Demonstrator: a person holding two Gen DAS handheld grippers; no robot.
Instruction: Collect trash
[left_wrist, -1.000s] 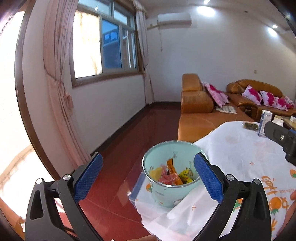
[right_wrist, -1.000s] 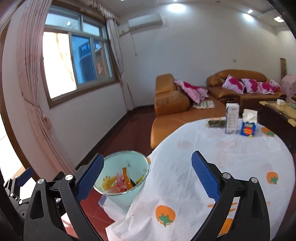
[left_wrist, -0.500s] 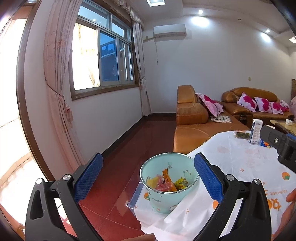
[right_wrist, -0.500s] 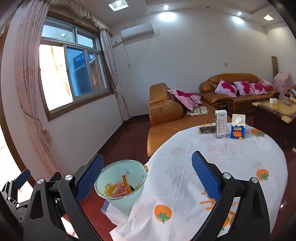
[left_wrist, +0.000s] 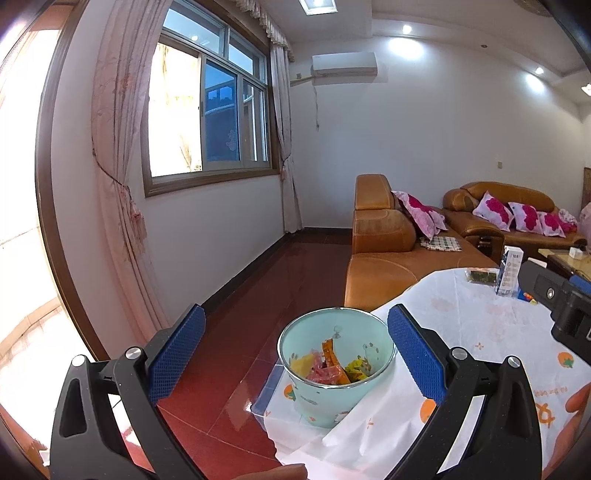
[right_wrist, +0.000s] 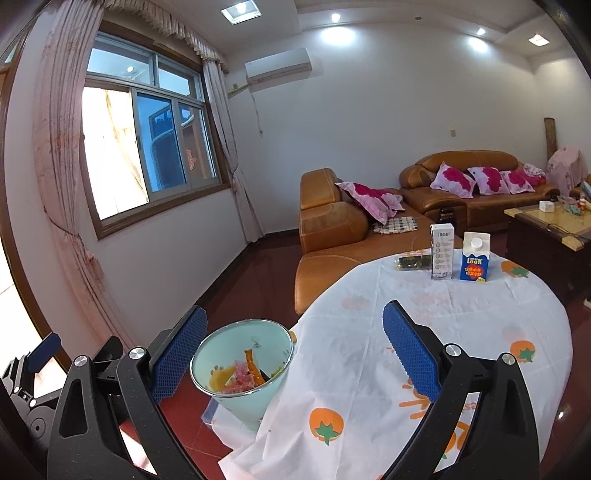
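Observation:
A mint-green bin (left_wrist: 334, 373) stands beside the table's near left corner and holds several coloured wrappers (left_wrist: 325, 369). It also shows in the right wrist view (right_wrist: 242, 369). My left gripper (left_wrist: 293, 354) is open and empty, raised above and in front of the bin. My right gripper (right_wrist: 293, 350) is open and empty, raised over the table's near edge. On the far side of the table lie a dark snack packet (right_wrist: 413, 261), a white carton (right_wrist: 442, 256) and a blue and white carton (right_wrist: 475, 261).
The round table has a white cloth with orange fruit prints (right_wrist: 424, 332). An orange leather sofa (right_wrist: 332, 229) with pink cushions stands behind it. A dark coffee table (right_wrist: 546, 229) is at the right. Red floor (left_wrist: 258, 295) runs along the window wall.
Both grippers have risen and pulled back, so the bin and table look lower and farther. Both stay open and empty.

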